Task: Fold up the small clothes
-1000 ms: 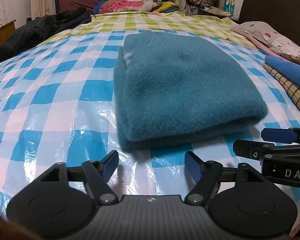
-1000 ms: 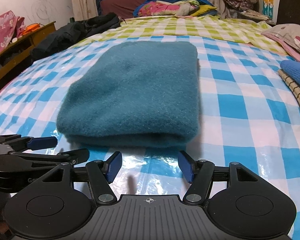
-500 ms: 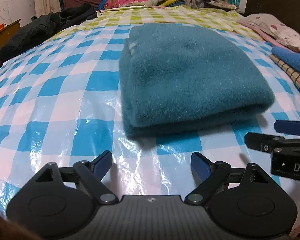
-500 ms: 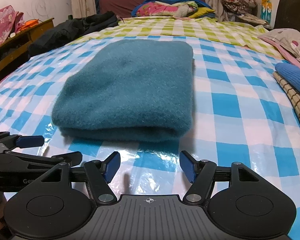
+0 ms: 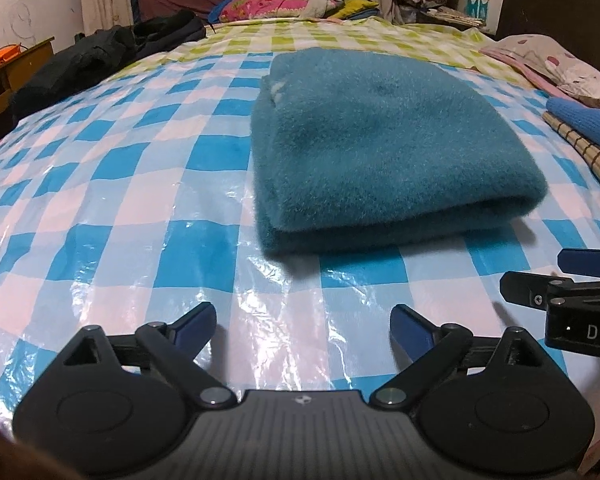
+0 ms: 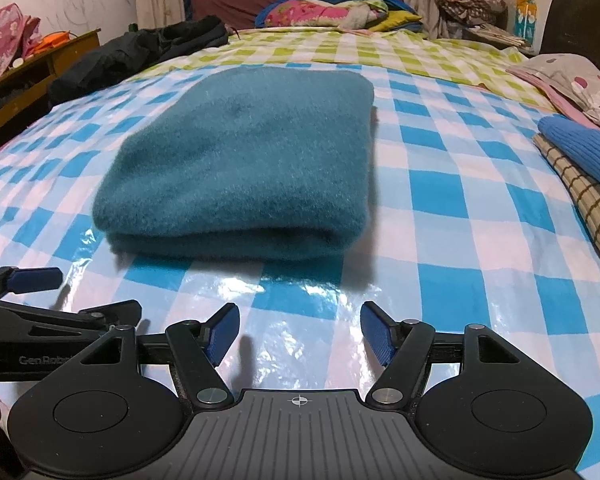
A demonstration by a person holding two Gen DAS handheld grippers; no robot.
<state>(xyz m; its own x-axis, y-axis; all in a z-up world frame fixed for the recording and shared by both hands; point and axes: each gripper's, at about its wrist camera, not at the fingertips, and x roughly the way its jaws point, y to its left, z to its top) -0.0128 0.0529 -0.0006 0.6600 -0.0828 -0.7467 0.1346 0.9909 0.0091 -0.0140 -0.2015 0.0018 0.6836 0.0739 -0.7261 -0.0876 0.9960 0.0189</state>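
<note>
The folded teal fleece garment (image 5: 384,136) lies flat on the bed (image 5: 112,184), on the blue-and-white checked plastic sheet (image 6: 452,216), its thick folded edge facing the cameras. The left gripper (image 5: 303,326) hovers near that edge; its fingers (image 5: 198,322) are spreading apart with nothing between them. The right gripper (image 6: 299,330) sits just beside it to the right, its fingers (image 6: 376,336) also opening and empty. A stack of folded clothes (image 6: 580,168) lies at the bed's right side, well apart from the garment.
</note>
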